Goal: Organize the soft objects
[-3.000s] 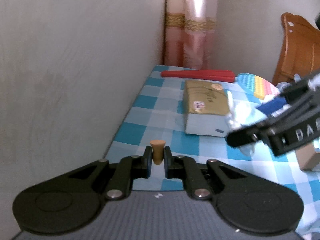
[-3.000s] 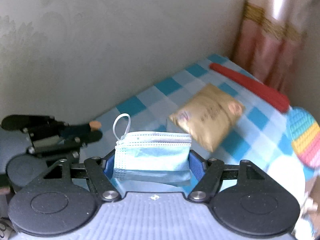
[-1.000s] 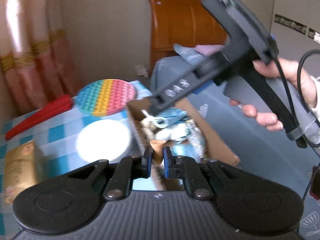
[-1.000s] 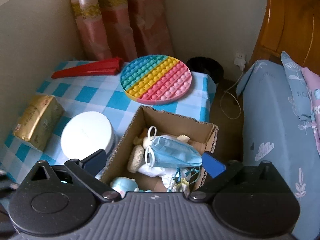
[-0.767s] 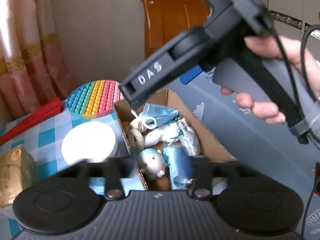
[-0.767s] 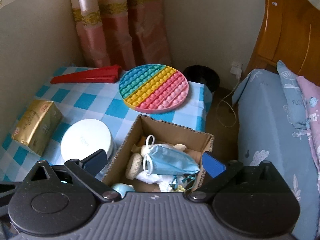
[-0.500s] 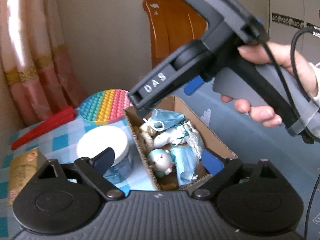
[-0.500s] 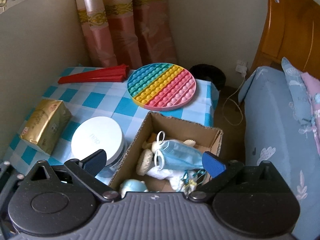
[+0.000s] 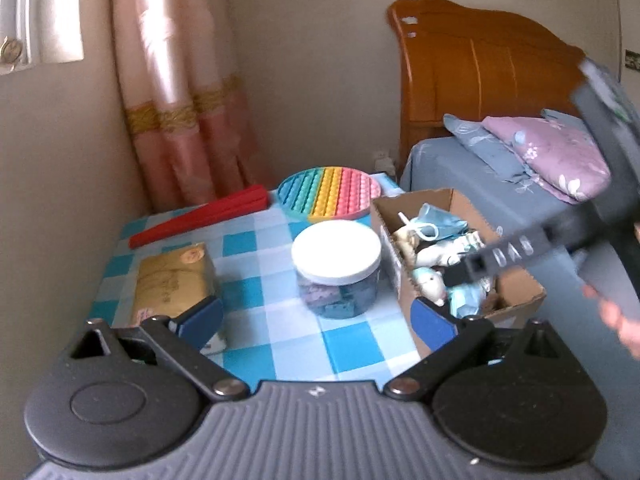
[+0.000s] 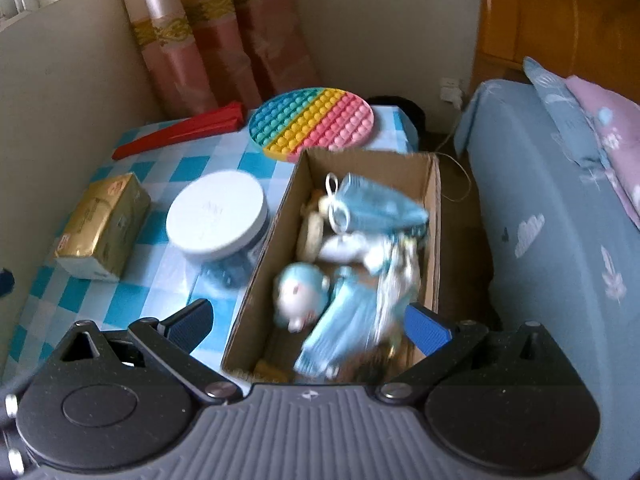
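Both claws are hanging wide open and empty: left claw (image 9: 316, 322) over the near edge of the checked surface (image 9: 248, 280), right claw (image 10: 308, 322) over the near end of the box (image 10: 434, 216). The soft things are sitting in the box at the surface's right edge, beside the bed (image 10: 560, 240): nearest a crumpled blue mask (image 10: 340, 332), then a small blue-and-white plush (image 10: 298, 292), then white soft bits and a second mask (image 10: 376, 202) at the far end with its ear loop sticking up. All should be handling light, limp and non-fragile; masks will be folding and sliding, so I'd be pinching the pleated body or a doubled edge, not a loop; the plush should be taking a squeeze across the head. Left of the box a white-lidded jar (image 9: 336, 268) is standing, rigid, contents unclear. Further left a gold pack (image 9: 174, 280) is lying, squashy by the look, print too blurred to read. At the far edge: rainbow pop mat (image 9: 329, 196), floppy silicone probably, and a red strip (image 9: 200, 220). Only readable lettering: what looks like "DAS", seen upside down on the right claw's body in the left view.
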The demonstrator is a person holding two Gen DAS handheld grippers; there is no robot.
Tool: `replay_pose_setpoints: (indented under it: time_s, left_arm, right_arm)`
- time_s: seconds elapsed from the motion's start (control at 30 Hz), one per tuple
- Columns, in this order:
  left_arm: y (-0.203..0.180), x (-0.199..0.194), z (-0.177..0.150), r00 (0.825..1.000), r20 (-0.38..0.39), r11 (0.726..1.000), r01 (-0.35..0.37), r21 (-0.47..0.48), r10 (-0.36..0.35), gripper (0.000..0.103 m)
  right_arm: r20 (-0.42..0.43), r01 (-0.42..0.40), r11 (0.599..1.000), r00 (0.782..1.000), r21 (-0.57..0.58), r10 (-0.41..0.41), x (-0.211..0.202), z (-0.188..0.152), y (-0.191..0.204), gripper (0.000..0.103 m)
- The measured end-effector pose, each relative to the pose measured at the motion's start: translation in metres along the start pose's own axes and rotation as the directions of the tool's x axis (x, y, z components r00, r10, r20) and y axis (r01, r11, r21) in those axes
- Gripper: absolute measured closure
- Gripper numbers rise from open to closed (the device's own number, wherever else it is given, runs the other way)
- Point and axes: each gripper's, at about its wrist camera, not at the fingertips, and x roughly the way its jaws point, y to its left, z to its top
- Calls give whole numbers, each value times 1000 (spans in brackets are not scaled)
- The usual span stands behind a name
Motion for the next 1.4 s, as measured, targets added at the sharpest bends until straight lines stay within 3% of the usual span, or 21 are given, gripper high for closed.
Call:
replay_pose_setpoints:
  time_s: [0.17, 0.4, 0.57, 0.87, 1.4]
  left_arm:
    - [4, 3, -6, 1000, -23, 1000, -1, -18, 0, 3]
    - [3, 8, -16, 997, -80, 999, -15, -42, 12, 3]
    - [-4, 13, -20, 989, -137, 996, -69, -61, 60, 3]
    - [2, 13, -17, 986, -160, 994, -62, -85, 48, 3]
    - [-5, 20, -13, 984, -173, 998, -50, -40, 42, 3]
  right_arm:
    - [14, 21, 999, 1000, 46, -22, -11, -35, 15, 0]
    - [27, 136, 987, 990, 87, -139, -26, -75, 31, 0]
    - [7, 206, 972, 978, 109, -208, -32, -91, 35, 0]
    - [8, 259, 963, 966, 71, -260, -40, -90, 43, 0]
    - [-7, 282, 957, 959, 68, -282, -38, -88, 48, 0]
